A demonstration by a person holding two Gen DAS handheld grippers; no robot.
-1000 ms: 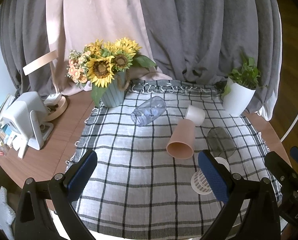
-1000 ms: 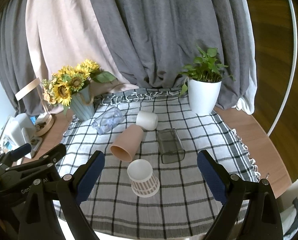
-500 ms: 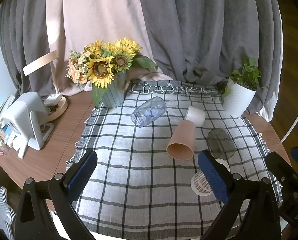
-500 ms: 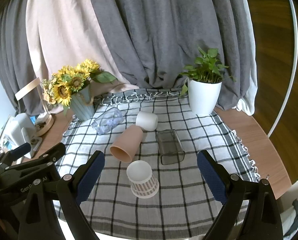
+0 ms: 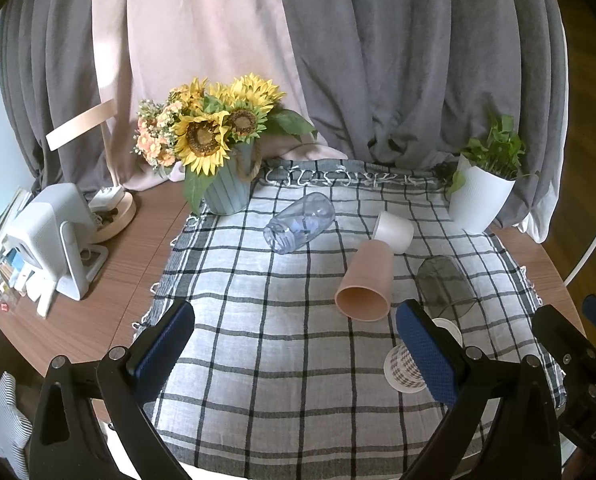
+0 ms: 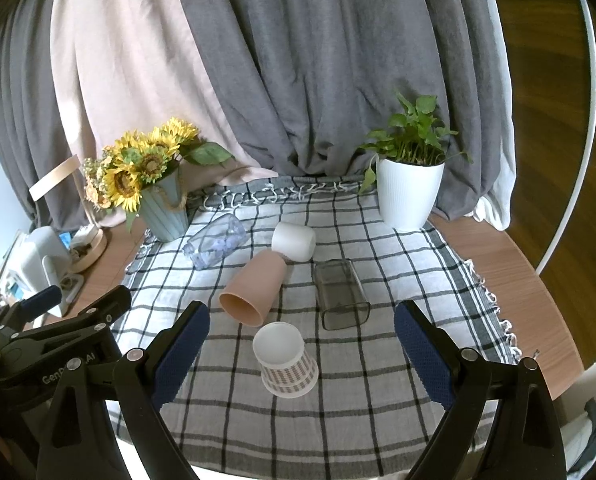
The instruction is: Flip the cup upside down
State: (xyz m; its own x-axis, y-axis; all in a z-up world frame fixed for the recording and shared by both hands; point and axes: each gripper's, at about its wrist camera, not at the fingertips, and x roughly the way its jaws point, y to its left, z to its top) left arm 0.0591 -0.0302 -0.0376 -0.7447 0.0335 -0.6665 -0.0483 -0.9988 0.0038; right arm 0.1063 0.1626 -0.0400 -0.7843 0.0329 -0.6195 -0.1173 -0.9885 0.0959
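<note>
Several cups are on a checked cloth [image 6: 378, 392]. A pink cup [image 6: 253, 288] [image 5: 368, 286] lies on its side, mouth toward me. A white cup [image 6: 293, 241] [image 5: 394, 231], a clear bottle-like cup [image 6: 213, 246] [image 5: 300, 222] and a smoky square cup [image 6: 340, 294] [image 5: 444, 284] also lie on their sides. A white checked paper cup [image 6: 285, 360] [image 5: 402, 366] stands upside down, nearest me. My right gripper [image 6: 300, 354] is open, above the paper cup's near side. My left gripper [image 5: 295, 350] is open and empty, over the cloth's front.
A sunflower vase [image 5: 227, 184] stands at the back left of the cloth and a white plant pot [image 6: 410, 192] at the back right. A white device [image 5: 53, 240] and a lamp base [image 5: 113, 212] sit on the wooden table at left. Curtains hang behind.
Almost nothing: both grippers stay open and drift very slightly; the cups have not moved.
</note>
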